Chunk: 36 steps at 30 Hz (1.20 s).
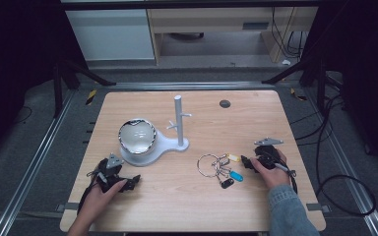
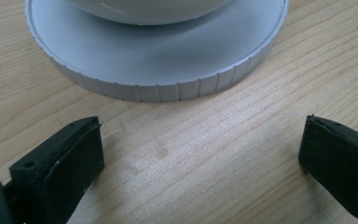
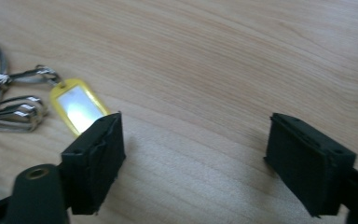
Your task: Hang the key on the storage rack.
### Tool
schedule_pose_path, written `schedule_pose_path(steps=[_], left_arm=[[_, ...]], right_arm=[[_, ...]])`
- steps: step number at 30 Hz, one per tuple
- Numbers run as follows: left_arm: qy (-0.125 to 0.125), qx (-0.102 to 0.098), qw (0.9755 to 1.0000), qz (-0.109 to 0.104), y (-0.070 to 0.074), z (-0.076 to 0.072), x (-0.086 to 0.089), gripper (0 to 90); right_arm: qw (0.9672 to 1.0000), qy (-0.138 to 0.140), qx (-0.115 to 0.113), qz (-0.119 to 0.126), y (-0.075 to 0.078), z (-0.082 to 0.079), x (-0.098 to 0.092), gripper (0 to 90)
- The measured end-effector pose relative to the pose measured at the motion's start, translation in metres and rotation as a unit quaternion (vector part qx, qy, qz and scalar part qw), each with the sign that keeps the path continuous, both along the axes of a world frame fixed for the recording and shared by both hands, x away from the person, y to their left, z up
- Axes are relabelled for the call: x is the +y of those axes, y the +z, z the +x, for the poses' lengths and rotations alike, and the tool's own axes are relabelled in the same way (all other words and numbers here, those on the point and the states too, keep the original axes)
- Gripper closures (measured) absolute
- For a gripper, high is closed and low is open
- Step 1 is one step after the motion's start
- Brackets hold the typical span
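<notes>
Dim room, grey floor (image 1: 39,147), black frame struts (image 1: 86,73), light wooden desk (image 1: 226,22) and white cabinet (image 1: 110,34) behind, cables (image 1: 334,162) at right.

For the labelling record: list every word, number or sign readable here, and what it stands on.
None can be read.
Yellow tag: its window glares white, no writing shows.
Blue tag: too small to tell.
Stand, bowl, table, both grippers: no marks visible.
</notes>
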State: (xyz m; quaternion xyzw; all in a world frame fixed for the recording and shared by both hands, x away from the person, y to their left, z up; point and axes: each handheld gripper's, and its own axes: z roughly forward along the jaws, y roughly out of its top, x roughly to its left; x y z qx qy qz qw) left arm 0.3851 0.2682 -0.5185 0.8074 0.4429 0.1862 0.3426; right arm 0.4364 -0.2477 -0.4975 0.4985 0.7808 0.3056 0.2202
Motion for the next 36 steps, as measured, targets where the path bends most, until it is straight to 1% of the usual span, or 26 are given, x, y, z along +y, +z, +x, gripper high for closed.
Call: schedule_pose_path(steps=[1,4,8,9,10,12,13,14,16,17,18,19,20,21,22,23,24,25,26,27,28,29,30,34,35,36], left_arm=[[0.000,0.000,1.0000,0.000,0.000,0.000,0.000,0.0],[0.001,-0.001,1.0000,-0.002,0.000,0.000,-0.001,0.0],[0.003,-0.001,1.0000,-0.002,0.000,0.000,-0.001,0.0],[0.003,-0.001,1.0000,-0.002,0.000,0.000,-0.001,0.0],[0.004,-0.001,1.0000,-0.002,0.000,0.000,-0.001,0.0],[0.006,-0.002,1.0000,-0.002,0.000,-0.001,-0.001,0.0],[0.006,-0.002,1.0000,-0.002,0.000,-0.001,-0.001,0.0],[0.006,-0.002,1.0000,-0.003,0.000,-0.001,-0.001,0.0],[0.006,-0.001,1.0000,-0.003,0.000,-0.001,-0.001,0.0],[0.006,-0.001,1.0000,-0.003,0.000,-0.001,-0.001,0.0],[0.006,-0.002,1.0000,-0.003,0.000,-0.001,-0.001,0.0],[0.006,-0.002,1.0000,-0.003,0.000,-0.001,-0.001,0.0],[0.005,-0.001,1.0000,-0.003,0.000,-0.001,-0.001,0.0],[0.005,-0.001,1.0000,-0.003,0.000,-0.001,-0.001,0.0],[0.005,-0.002,1.0000,-0.003,0.000,-0.001,-0.001,0.0],[0.005,-0.002,1.0000,-0.003,0.000,-0.001,-0.001,0.0],[0.005,-0.002,1.0000,-0.003,0.000,-0.001,-0.001,0.0],[0.005,-0.002,1.0000,-0.003,0.000,-0.001,-0.001,0.0],[0.005,-0.002,1.0000,-0.003,0.000,-0.001,-0.001,0.0],[0.005,-0.002,1.0000,-0.003,0.000,-0.001,-0.001,0.0],[0.004,-0.002,1.0000,-0.003,0.000,-0.001,-0.001,0.0],[0.004,-0.002,1.0000,-0.003,0.000,-0.001,-0.001,0.0],[0.005,-0.002,1.0000,-0.003,0.000,-0.001,-0.001,0.0],[0.004,-0.002,1.0000,-0.003,0.000,-0.001,-0.001,0.0],[0.004,-0.002,1.0000,-0.003,0.000,-0.001,-0.001,0.0],[0.004,-0.002,1.0000,-0.003,0.000,-0.001,-0.001,0.0]], right_arm=[[1.0000,0.000,0.000,0.000,0.000,0.000,0.000,20.2],[0.9988,0.036,0.023,-0.022,0.020,0.005,0.007,27.0],[0.9937,0.090,0.051,-0.042,0.045,0.010,0.020,32.9],[0.9937,0.090,0.051,-0.042,0.045,0.010,0.020,32.9],[0.9904,0.113,0.055,-0.057,0.055,0.011,0.027,38.0],[0.9860,0.140,0.064,-0.065,0.062,0.012,0.034,43.6],[0.9860,0.140,0.064,-0.065,0.062,0.012,0.034,43.6],[0.9810,0.162,0.074,-0.078,0.066,0.013,0.041,48.0],[0.9754,0.183,0.084,-0.088,0.067,0.014,0.048,54.7],[0.9754,0.183,0.084,-0.088,0.067,0.014,0.048,54.7],[0.9697,0.203,0.095,-0.098,0.065,0.016,0.054,62.5],[0.9697,0.203,0.095,-0.098,0.065,0.016,0.054,62.5],[0.9649,0.215,0.107,-0.106,0.062,0.017,0.059,68.2],[0.9649,0.215,0.107,-0.106,0.062,0.017,0.059,68.2],[0.9592,0.232,0.113,-0.115,0.060,0.018,0.064,73.6],[0.9592,0.232,0.113,-0.115,0.060,0.018,0.064,73.6],[0.9555,0.241,0.117,-0.124,0.059,0.019,0.069,77.8],[0.9555,0.241,0.117,-0.124,0.059,0.019,0.069,77.8],[0.9522,0.250,0.120,-0.127,0.058,0.019,0.073,80.1],[0.9522,0.250,0.120,-0.127,0.058,0.019,0.073,80.1],[0.9477,0.261,0.125,-0.135,0.055,0.019,0.078,81.5],[0.9477,0.261,0.125,-0.135,0.055,0.019,0.078,81.5],[0.9447,0.268,0.128,-0.140,0.052,0.020,0.080,81.5],[0.9400,0.280,0.129,-0.147,0.047,0.022,0.084,77.8],[0.9400,0.280,0.129,-0.147,0.047,0.022,0.084,77.8],[0.9370,0.287,0.130,-0.151,0.044,0.022,0.086,73.9]])
